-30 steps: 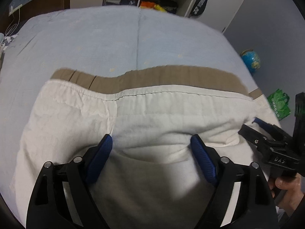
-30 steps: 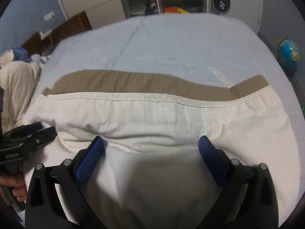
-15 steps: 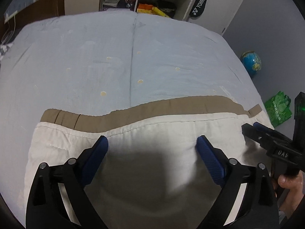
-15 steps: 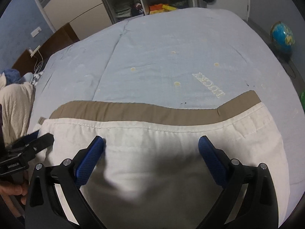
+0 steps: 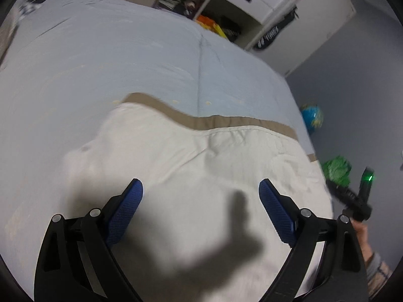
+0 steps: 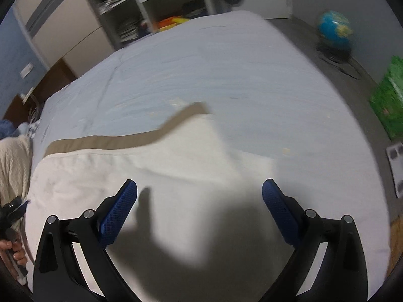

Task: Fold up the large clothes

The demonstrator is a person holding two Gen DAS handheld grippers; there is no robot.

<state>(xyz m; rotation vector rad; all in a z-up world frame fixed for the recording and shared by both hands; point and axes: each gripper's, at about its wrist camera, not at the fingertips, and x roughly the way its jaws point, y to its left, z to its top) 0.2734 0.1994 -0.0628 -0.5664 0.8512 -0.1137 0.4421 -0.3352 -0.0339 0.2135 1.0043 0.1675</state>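
A large cream garment [image 5: 201, 156] with a tan band [image 5: 226, 120] along its far edge lies spread on the light blue bed [image 5: 100, 63]. My left gripper [image 5: 200, 186] hovers over its near part, jaws wide open, nothing between the blue pads [image 5: 123, 214]. In the right wrist view the same garment [image 6: 151, 166] and tan band [image 6: 113, 141] lie below my right gripper [image 6: 200, 185], also open and empty. Each gripper shows at the edge of the other's view: the right gripper [image 5: 352, 201] in a hand, and the left gripper [image 6: 12, 209]. Gripper shadows fall on the cloth.
A globe [image 6: 335, 32] and a green bag [image 6: 388, 100] stand on the floor right of the bed. Shelves and white cupboards [image 5: 239, 0] line the far wall. A cream knitted cloth [image 6: 12, 166] lies at the bed's left side.
Both grippers have swung sideways and rolled, so the views now tilt. The cloth bulge that stood at the fingertips a second ago lies flat below them. The left jaws stand slightly wider.
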